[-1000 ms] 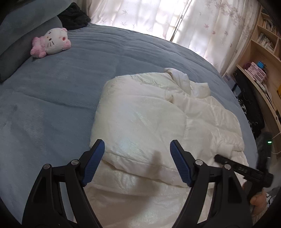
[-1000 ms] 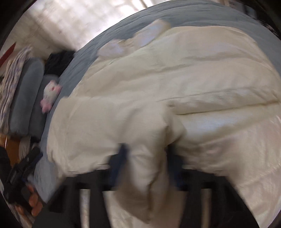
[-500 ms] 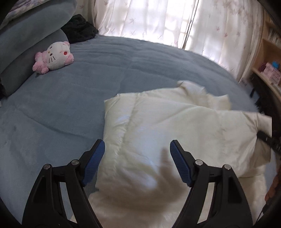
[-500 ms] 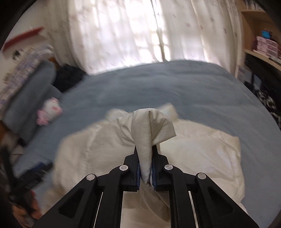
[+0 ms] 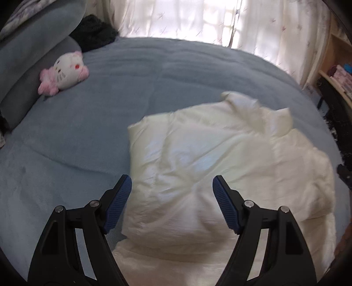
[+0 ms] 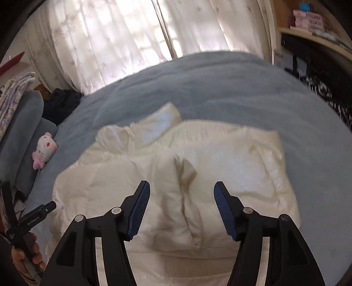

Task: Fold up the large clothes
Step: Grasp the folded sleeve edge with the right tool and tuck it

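Note:
A large cream puffy jacket (image 5: 209, 162) lies on the blue bed, with both sides folded in over its middle. It also shows in the right wrist view (image 6: 198, 167), with a sleeve end lying down the middle. My left gripper (image 5: 171, 187) is open and empty, hovering over the jacket's near left part. My right gripper (image 6: 182, 193) is open and empty, above the sleeve end. The left gripper's body (image 6: 28, 222) and the hand holding it show at the lower left of the right wrist view.
The blue bed cover (image 5: 110, 105) spreads around the jacket. A pink and white plush cat (image 5: 63, 72) lies by grey pillows (image 5: 28, 50) at the left. Dark clothing (image 5: 92, 33) sits near the curtains (image 5: 198, 17). Wooden shelves (image 6: 312, 24) stand to the right.
My right gripper was shut on the sleeve and carried it over the jacket; now it is open and the sleeve lies on the jacket. The left gripper stayed open.

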{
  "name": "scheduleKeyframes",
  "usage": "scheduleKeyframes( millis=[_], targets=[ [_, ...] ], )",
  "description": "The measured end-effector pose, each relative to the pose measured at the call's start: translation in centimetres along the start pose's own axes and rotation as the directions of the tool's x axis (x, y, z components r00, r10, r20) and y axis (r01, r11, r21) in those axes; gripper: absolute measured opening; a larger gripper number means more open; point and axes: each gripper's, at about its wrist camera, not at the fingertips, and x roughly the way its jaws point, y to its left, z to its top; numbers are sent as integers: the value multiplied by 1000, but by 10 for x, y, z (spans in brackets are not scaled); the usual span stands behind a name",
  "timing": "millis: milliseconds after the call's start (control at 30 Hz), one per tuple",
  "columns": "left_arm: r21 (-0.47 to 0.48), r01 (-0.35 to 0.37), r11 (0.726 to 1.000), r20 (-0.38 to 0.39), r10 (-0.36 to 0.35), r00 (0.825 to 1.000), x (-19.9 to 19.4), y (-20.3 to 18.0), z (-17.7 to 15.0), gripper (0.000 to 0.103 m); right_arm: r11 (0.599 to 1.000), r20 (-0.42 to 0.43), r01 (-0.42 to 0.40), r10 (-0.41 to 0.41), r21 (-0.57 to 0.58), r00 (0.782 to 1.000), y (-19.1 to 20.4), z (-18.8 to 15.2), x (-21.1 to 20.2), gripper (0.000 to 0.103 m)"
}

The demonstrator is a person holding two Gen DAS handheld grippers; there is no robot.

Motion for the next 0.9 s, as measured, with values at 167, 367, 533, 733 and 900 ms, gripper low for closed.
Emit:
scheduleKeyframes(
  millis=[167, 367, 533, 733, 900],
  targets=[
    [76, 10, 997, 20, -12, 1000, 3, -52, 12, 66, 994, -14, -91, 90, -61, 996, 64, 10, 14, 60],
    [67, -40, 997, -4, 40, 999, 72, -75, 8, 53, 992, -93, -108, 102, -59, 990, 107, 1, 94, 52],
    [58, -125, 990, 85, 120, 989, 100, -61, -1, 53, 995, -91, -28, 19, -94, 996, 69, -7, 128, 12],
    [19, -97, 995, 98, 94, 991, 109, -35, -4, 53, 997, -69, -71, 71, -2, 995, 7, 2, 128, 0],
    [8, -85, 996, 72, 84, 994, 107, -23, -2, 57, 994, -88, -88, 92, 58, 992, -13, 6, 143, 0]
  ],
)
